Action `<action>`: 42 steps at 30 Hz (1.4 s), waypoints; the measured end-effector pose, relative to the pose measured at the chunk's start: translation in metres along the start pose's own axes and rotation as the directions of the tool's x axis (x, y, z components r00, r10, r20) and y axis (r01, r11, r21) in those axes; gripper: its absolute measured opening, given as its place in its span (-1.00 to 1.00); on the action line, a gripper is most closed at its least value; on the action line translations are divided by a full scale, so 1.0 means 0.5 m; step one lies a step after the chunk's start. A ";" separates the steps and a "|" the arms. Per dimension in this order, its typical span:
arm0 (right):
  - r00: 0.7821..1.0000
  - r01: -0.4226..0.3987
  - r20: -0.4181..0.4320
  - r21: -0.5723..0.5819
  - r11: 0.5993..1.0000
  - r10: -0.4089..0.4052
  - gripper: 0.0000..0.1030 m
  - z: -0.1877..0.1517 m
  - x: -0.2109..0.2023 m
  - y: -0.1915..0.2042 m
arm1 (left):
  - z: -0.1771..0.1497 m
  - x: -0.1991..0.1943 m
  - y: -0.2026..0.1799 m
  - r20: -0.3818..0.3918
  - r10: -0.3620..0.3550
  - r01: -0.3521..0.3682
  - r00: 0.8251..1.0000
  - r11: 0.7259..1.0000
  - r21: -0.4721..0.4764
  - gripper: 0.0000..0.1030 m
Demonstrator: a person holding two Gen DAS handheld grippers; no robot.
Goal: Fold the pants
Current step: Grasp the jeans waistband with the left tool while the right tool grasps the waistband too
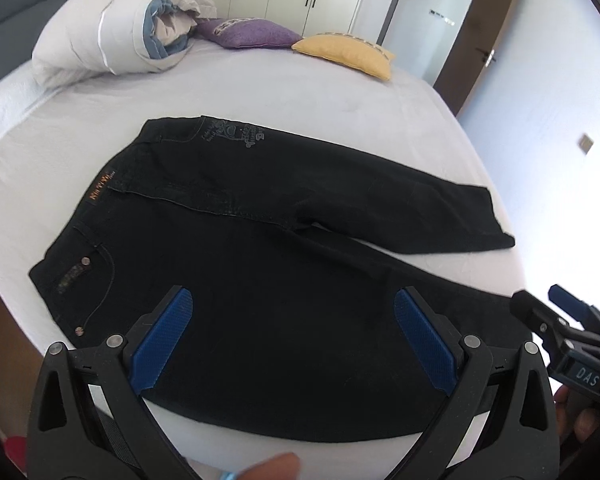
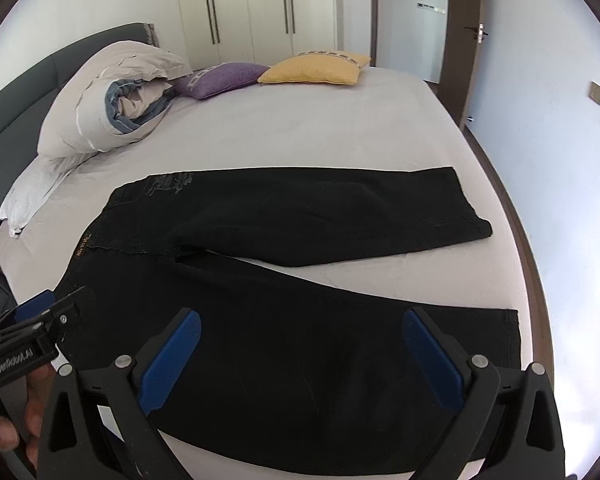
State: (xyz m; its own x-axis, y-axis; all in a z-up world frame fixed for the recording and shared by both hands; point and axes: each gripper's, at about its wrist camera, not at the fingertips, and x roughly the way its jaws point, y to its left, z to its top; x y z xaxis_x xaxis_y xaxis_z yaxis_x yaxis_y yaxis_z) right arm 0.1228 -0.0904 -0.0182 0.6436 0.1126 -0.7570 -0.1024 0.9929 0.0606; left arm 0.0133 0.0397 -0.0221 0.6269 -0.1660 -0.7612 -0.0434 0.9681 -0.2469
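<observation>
— Bedroom first, left to right: what's on the bed (image 2: pixel 340 128)?

— Pale sheet; a rolled duvet (image 2: pixel 112 108) at the far left by the headboard, then a purple cushion (image 2: pixel 220 78), then a yellow cushion (image 2: pixel 316 68); wardrobe doors behind them, a door at the right; the black pants (image 2: pixel 284 280) lie flat on the near half of the sheet.

— Which way do they run?

— Long axis crosswise to me; waistband (image 1: pixel 96 196) at the left, leg hems at the right; the legs splay apart in a V, the far leg (image 2: pixel 340 216) angled away, the near leg (image 2: pixel 340 344) closest to me along the bed's edge.

— And your tools?

— My left gripper (image 1: pixel 294 336) hangs over the hip end, jaws spread wide, nothing between them; my right gripper (image 2: pixel 300 354) hangs over the near leg around the thigh and knee, jaws just as wide, holding nothing; neither blue pad seems to touch the cloth, though I can't be certain.

— So what does the next move turn on?

— I judge the first fold is lengthwise, one leg laid onto the other; the left tool is nearer the waistband, the right nearer the hems; each takes its own end of the near edge; uneven lifting could twist the seat.
</observation>
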 end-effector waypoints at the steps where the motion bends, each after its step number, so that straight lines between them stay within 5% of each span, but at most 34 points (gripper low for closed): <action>1: 0.999 -0.039 -0.001 -0.017 0.999 0.039 1.00 0.006 0.005 -0.004 | 0.009 0.007 0.019 0.001 -0.045 0.045 0.999 0.998 -0.033 1.00; 3: 0.993 -0.119 -0.010 -0.051 0.992 0.119 1.00 0.024 0.016 -0.013 | 0.037 0.031 0.063 -0.007 -0.147 0.145 0.989 0.981 -0.126 1.00; 8: 0.944 -0.327 -0.007 -0.145 0.934 0.329 1.00 0.098 0.057 -0.041 | 0.134 0.077 0.151 0.091 -0.178 0.194 0.980 0.957 -0.216 1.00; 14: 0.926 -0.368 -0.050 -0.335 0.867 0.374 0.99 0.191 0.144 -0.017 | 0.314 0.191 0.246 0.008 -0.182 0.177 0.983 0.943 -0.283 1.00; 16: 0.923 -0.379 -0.080 -0.361 0.852 0.377 0.86 0.217 0.182 -0.013 | 0.365 0.232 0.304 0.004 -0.212 0.193 0.977 0.880 -0.434 1.00; 19: 0.906 -0.419 -0.126 -0.396 0.817 0.404 0.83 0.249 0.243 -0.005 | 0.417 0.307 0.381 0.038 -0.335 0.277 0.941 0.705 -0.652 0.99; 20: 0.899 -0.433 -0.138 -0.411 0.802 0.415 0.82 0.259 0.262 -0.001 | 0.436 0.324 0.391 0.052 -0.345 0.290 0.937 0.689 -0.664 0.99; 21: 0.893 -0.447 -0.153 -0.423 0.788 0.424 0.82 0.269 0.282 0.003 | 0.463 0.340 0.394 0.061 -0.335 0.294 0.940 0.709 -0.641 0.99; 22: 0.889 -0.455 -0.166 -0.431 0.779 0.427 0.82 0.277 0.300 0.004 | 0.493 0.353 0.386 0.044 -0.295 0.267 0.954 0.777 -0.570 0.99; 23: 0.884 -0.464 -0.181 -0.439 0.770 0.430 0.82 0.287 0.320 0.005 | 0.522 0.366 0.368 0.008 -0.217 0.198 0.976 0.872 -0.448 0.99; 24: 0.878 -0.477 -0.196 -0.444 0.759 0.437 0.82 0.297 0.337 0.006 | 0.552 0.386 0.339 -0.035 -0.112 0.099 0.993 0.960 -0.263 0.99; 25: 0.871 -0.490 -0.211 -0.451 0.746 0.444 0.82 0.306 0.353 0.007 | 0.565 0.408 0.312 -0.068 -0.036 0.030 0.997 0.996 -0.089 0.97; 27: 0.860 -0.508 -0.232 -0.463 0.727 0.454 0.82 0.321 0.378 0.004 | 0.575 0.466 0.279 -0.132 0.056 -0.029 0.990 0.980 0.198 0.97; 31: 0.855 -0.518 -0.259 -0.473 0.713 0.449 0.70 0.351 0.429 -0.003 | 0.578 0.552 0.276 -0.217 0.128 -0.025 0.968 0.905 0.424 0.96; 39: 0.836 -0.549 -0.307 -0.494 0.674 0.455 0.57 0.378 0.494 0.005 | 0.560 0.698 0.287 -0.354 0.200 0.051 0.914 0.808 0.588 0.80; 42: 0.833 -0.553 -0.323 -0.497 0.668 0.449 0.46 0.379 0.512 0.006 | 0.558 0.736 0.312 -0.408 0.189 0.083 0.893 0.822 0.563 0.80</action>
State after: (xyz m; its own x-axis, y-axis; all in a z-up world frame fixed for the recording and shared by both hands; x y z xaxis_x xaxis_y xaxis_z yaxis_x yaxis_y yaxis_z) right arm 0.4311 -0.0510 -0.0883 0.2453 0.5274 -0.8134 -0.8016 0.5822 0.1358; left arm 0.4544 0.1821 -0.1734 0.2342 -0.0415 -0.9713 0.4541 0.8881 0.0716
